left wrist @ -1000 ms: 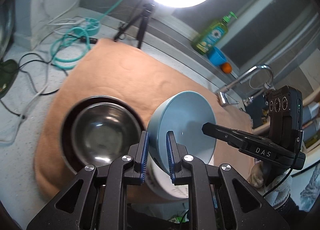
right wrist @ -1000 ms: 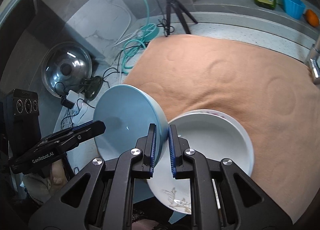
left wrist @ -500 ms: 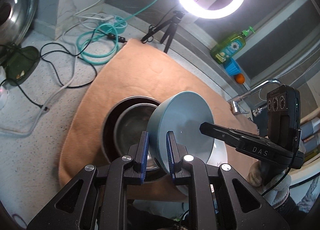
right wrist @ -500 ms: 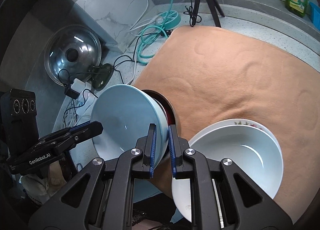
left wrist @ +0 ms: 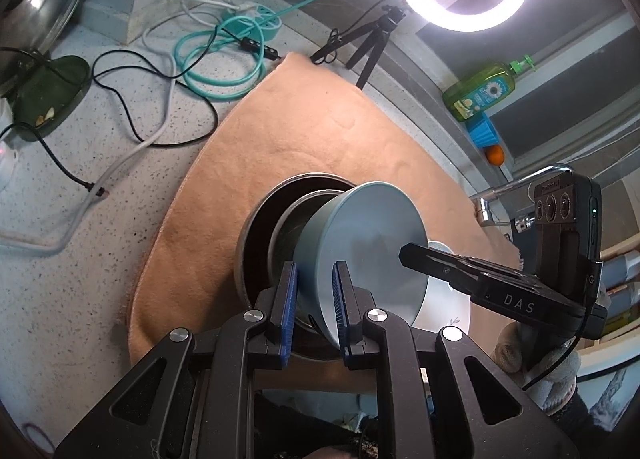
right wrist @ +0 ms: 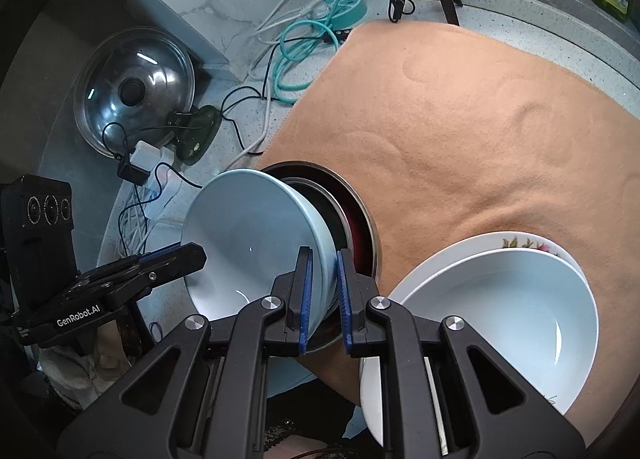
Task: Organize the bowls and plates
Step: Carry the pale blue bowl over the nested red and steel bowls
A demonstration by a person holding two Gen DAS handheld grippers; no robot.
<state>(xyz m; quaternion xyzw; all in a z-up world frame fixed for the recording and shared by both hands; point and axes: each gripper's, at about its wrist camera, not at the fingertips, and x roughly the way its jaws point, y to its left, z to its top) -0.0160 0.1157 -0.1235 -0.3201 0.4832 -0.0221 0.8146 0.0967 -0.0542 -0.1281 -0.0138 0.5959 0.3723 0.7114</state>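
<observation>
**Left wrist view: two claws hold one blue bowl over the metal bowls**

The left gripper pinches the rim of the light blue bowl. One blue pad sits on the outside of the wall and one on the inside, so this claw is clenched on the bowl. The right gripper comes in from the right side and its tip sits on the far part of the bowl's rim.

In the right wrist view, the right gripper also squeezes the light blue bowl at its rim, with a pad on each side. The left gripper grips the other edge. The bowl is tipped up on its side between the two claws.

Right behind the bowl sits a shiny steel bowl inside a bigger dark metal bowl. They rest on the orange mat. I cannot tell if the blue bowl touches them.

Just beside them on the mat is a white bowl sitting on a flowered plate. A pot lid leans by the wall, near some tangled cables.
</observation>
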